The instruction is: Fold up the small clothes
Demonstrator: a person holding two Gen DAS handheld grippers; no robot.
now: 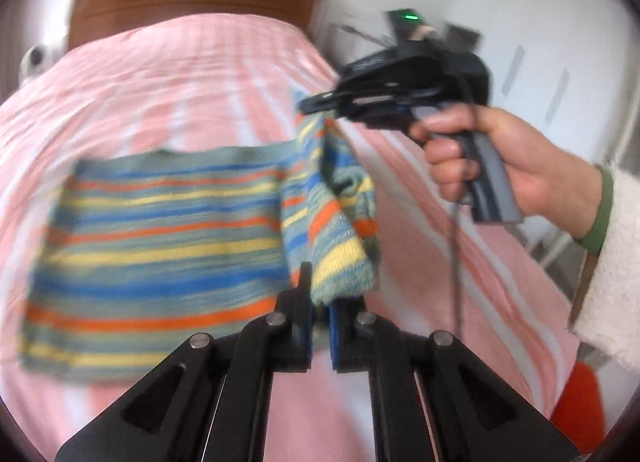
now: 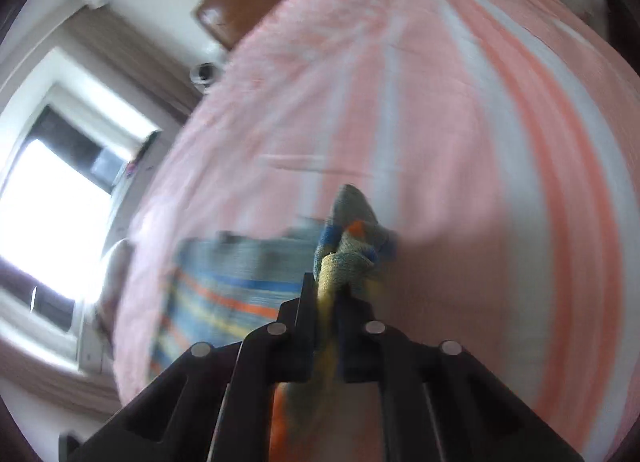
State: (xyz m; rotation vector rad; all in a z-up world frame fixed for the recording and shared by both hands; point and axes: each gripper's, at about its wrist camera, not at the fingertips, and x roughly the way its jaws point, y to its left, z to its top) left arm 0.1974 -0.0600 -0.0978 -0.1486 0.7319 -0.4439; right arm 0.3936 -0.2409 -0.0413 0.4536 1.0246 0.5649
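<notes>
Left wrist view: both grippers' fingers clamp the raised right edge of a striped blue, yellow and orange knitted garment (image 1: 160, 238) lying on the pink-striped bed (image 1: 180, 82); left gripper (image 1: 320, 302), right gripper (image 1: 320, 104).

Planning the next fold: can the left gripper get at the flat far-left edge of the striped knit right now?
Probably not yet: the left gripper is shut on the striped knit's lifted right edge, shared with the right gripper.
</notes>
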